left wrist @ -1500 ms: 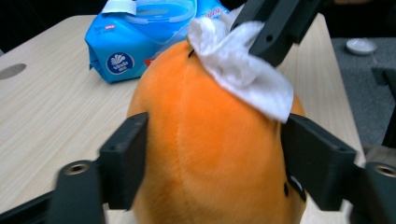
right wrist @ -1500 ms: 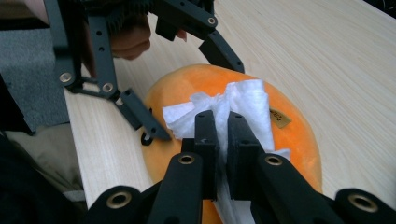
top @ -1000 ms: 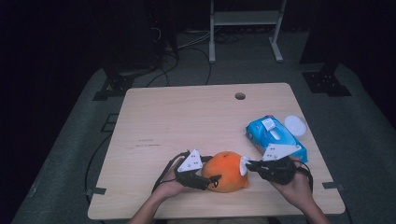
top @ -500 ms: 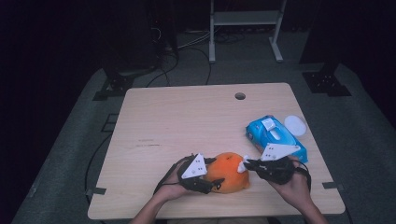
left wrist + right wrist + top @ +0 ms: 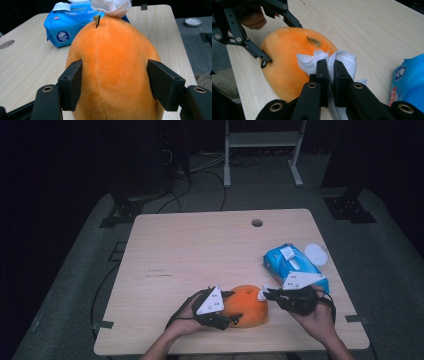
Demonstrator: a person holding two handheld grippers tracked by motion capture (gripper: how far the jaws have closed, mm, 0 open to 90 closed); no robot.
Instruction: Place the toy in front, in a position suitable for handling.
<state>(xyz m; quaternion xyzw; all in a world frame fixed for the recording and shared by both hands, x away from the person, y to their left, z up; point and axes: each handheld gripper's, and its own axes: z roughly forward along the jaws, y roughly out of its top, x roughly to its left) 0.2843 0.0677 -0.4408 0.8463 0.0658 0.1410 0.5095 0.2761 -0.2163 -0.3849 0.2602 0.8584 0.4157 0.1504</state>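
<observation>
Pale wooden table (image 5: 200, 245) carries an orange plush fruit (image 5: 112, 65) clamped between the left gripper (image 5: 115, 82) jaws. Right gripper (image 5: 330, 75), pinching a white wipe (image 5: 344, 60), rests it against the plush beside its stem. Wiping looks underway; next, drag the wipe across while the plush is held steady.
</observation>
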